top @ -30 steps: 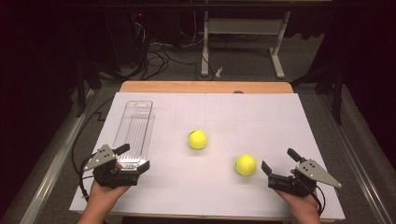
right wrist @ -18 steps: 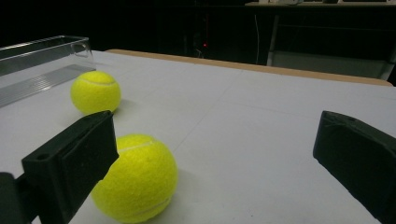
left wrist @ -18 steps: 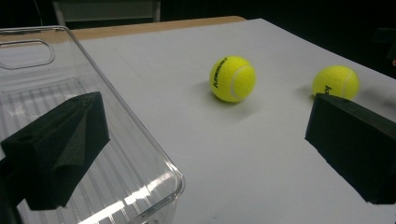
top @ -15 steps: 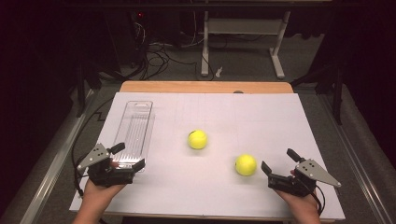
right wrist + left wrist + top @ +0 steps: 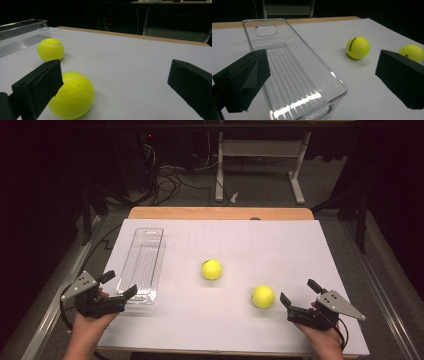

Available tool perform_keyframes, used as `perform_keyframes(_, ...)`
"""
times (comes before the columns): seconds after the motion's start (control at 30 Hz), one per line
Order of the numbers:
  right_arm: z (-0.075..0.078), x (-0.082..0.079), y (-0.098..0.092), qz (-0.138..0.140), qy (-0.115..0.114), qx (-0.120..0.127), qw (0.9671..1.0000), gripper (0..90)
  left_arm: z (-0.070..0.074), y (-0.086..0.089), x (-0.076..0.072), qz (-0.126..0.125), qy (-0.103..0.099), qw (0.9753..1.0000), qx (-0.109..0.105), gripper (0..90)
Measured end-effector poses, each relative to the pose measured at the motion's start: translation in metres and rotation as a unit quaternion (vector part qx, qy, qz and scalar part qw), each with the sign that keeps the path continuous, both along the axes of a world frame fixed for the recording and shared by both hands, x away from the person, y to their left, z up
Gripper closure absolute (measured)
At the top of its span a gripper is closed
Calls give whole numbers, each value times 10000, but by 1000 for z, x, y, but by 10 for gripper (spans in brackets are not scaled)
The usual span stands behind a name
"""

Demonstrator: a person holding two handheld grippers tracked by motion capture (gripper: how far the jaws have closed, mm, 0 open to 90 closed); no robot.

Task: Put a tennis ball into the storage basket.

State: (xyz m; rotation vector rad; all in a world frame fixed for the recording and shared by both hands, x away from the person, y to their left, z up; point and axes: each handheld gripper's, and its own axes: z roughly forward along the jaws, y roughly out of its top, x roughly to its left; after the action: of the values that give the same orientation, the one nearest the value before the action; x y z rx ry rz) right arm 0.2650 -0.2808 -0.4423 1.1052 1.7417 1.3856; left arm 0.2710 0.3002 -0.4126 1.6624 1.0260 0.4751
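Now, left gripper [image 5: 118, 284]: jaws wide apart, grasping nothing, at the near left of the table, right at the near end of the tray.
Right gripper [image 5: 300, 292]: jaws also spread, holding nothing, at the near right.
Container: one clear plastic tray [image 5: 142, 265], long and ribbed, lying on the left side; nothing is inside it.
Near ball [image 5: 263, 296]: on the white sheet [image 5: 280, 250], just beside the right gripper, to its left, not between the jaws.
Far ball [image 5: 211, 269]: near the middle, between tray and near ball, apart from both.
Count: two yellow tennis balls, one tray, two grippers.
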Motion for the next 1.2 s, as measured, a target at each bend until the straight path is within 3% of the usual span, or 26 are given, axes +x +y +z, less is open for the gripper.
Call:
perform_keyframes(0.2,0,0,0,12,1,-42,10000,5,-4,19,2,196,94,9996,-158,2)
perform_keyframes(0.4,0,0,0,7,-6,-43,10000,5,-6,21,2,157,160,9996,-186,7)
perform_keyframes(0.57,0,1,-1,-4,2,-33,10000,5,-8,20,2,127,398,9990,-164,7)
perform_keyframes(0.93,-2,2,1,43,20,-48,10000,5,-14,21,4,183,697,9974,-54,7)
perform_keyframes(1.2,-1,1,1,77,3,-32,10000,5,-14,21,5,195,842,9958,313,6)
